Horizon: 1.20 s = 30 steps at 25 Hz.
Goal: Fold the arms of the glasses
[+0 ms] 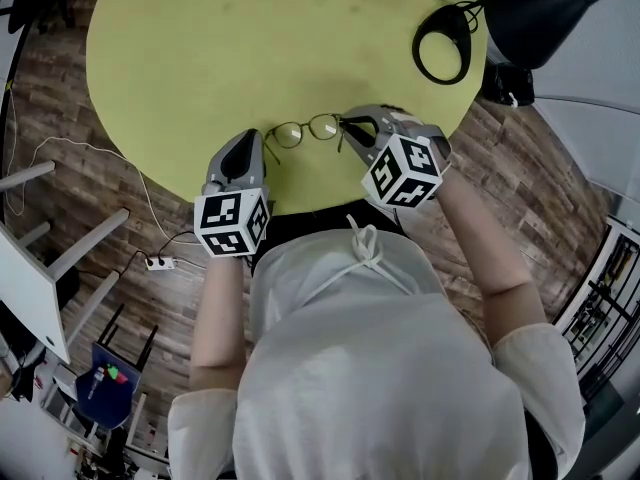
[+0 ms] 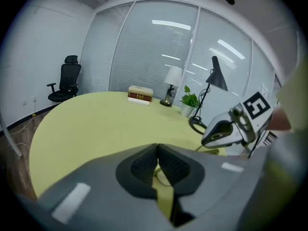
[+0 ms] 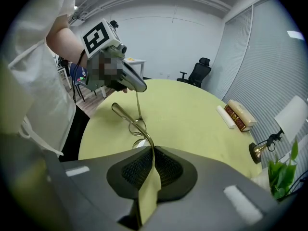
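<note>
I have both tools pressed together, each on a piece of the glasses [image 1: 305, 130]. The frame hangs between my two hands at the near edge of the round yellow-green table [image 1: 230, 38]; I cannot tell whether the lenses rest on the top or hover just over it. My right gripper [image 3: 153, 150] points steeply down, and its ribbed pads pinch the near arm [image 3: 130, 119], a thin gold wire that runs out from between the jaws and ends in a thicker curved ear tip. My left gripper [image 2: 157, 148] is closed as well, the pads meeting at the tips with a sliver of gold wire showing just below them. In the right gripper view its tips nip the end of the far arm [image 3: 138, 107], which drops straight from them to the lenses. That arm stands away from the frame, not folded. Well apart from the glasses, a black desk lamp [image 1: 443, 43] stands at the table's far rim, and a book [image 3: 240, 113] lies farther along the top.
</note>
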### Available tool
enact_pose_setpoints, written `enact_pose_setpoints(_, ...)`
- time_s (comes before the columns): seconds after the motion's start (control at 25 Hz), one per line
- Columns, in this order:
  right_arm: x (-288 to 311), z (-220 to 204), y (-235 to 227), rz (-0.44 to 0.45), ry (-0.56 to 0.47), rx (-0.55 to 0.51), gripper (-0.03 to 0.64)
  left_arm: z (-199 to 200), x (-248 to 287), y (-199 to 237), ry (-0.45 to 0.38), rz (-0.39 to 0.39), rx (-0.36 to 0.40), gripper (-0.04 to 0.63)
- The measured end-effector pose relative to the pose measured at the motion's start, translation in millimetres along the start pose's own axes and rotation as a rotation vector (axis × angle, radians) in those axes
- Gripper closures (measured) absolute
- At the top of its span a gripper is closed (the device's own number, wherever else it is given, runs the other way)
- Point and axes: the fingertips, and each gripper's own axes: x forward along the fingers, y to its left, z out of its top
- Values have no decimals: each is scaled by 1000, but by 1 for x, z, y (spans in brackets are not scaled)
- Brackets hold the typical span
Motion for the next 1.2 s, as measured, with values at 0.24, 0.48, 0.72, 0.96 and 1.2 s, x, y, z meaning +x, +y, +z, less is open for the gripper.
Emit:
enact_pose_setpoints(0.24, -1, -1, 2, 6, -5, 28, 603, -5, 11, -10, 5, -14, -12, 589)
enact_pose_setpoints(0.48, -1, -2, 5, 15, -5, 45, 603, -13, 27, -22, 20, -26, -11, 589)
enact_pose_setpoints(0.72, -2, -3, 7, 26, -6, 55, 603, -24, 42, -31, 56, -39, 8, 589)
enact_pose_setpoints(0.96, -1, -7, 9, 29, -9, 62, 603, -38, 56, -36, 93, -51, 21, 589)
enact_pose_setpoints(1.2, -3, -6, 11, 27, -11, 71, 603, -48, 63, -40, 125, -61, 40, 589)
